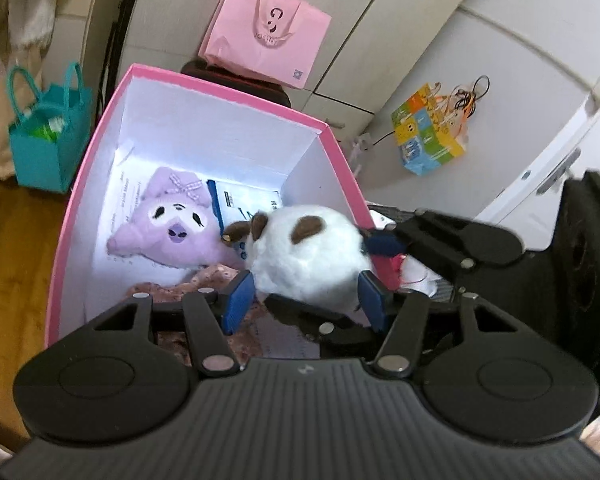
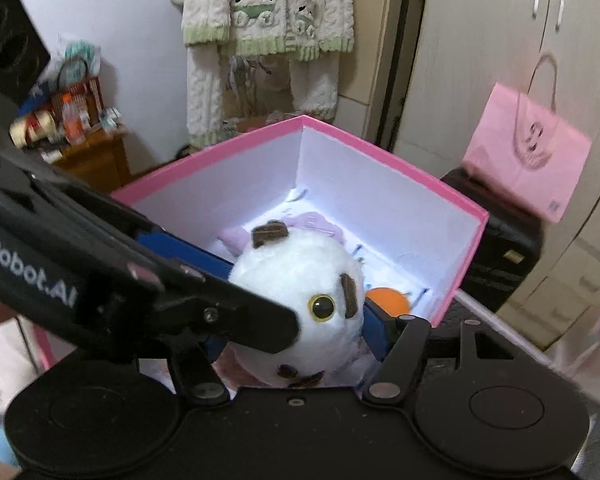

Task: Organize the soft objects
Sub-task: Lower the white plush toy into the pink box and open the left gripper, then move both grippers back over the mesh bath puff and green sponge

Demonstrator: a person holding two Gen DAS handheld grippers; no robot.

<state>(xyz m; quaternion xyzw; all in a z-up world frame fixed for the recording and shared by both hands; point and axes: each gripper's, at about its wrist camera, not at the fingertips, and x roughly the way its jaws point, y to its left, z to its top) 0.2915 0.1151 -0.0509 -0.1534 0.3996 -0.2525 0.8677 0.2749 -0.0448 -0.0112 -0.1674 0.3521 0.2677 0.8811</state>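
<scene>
A round white plush toy (image 1: 308, 248) with brown patches and a yellow eye hangs at the near right corner of an open pink box (image 1: 228, 92), low over its inside. My left gripper (image 1: 306, 300) is shut on it, a blue pad on each flank. My right gripper (image 2: 296, 332) grips the same toy (image 2: 296, 276) from the other side; one of its fingers (image 1: 382, 242) rests on the toy's upper right, the other is mostly hidden behind the left gripper. A purple plush (image 1: 172, 224) lies face up on the box floor.
A blue-and-white booklet (image 1: 244, 200), floral cloth (image 1: 204, 280) and an orange ball (image 2: 390, 300) also lie in the box. Behind it hang a pink paper bag (image 1: 268, 36) and a colourful bag (image 1: 428, 128); a teal bag (image 1: 46, 136) stands at left on wooden floor.
</scene>
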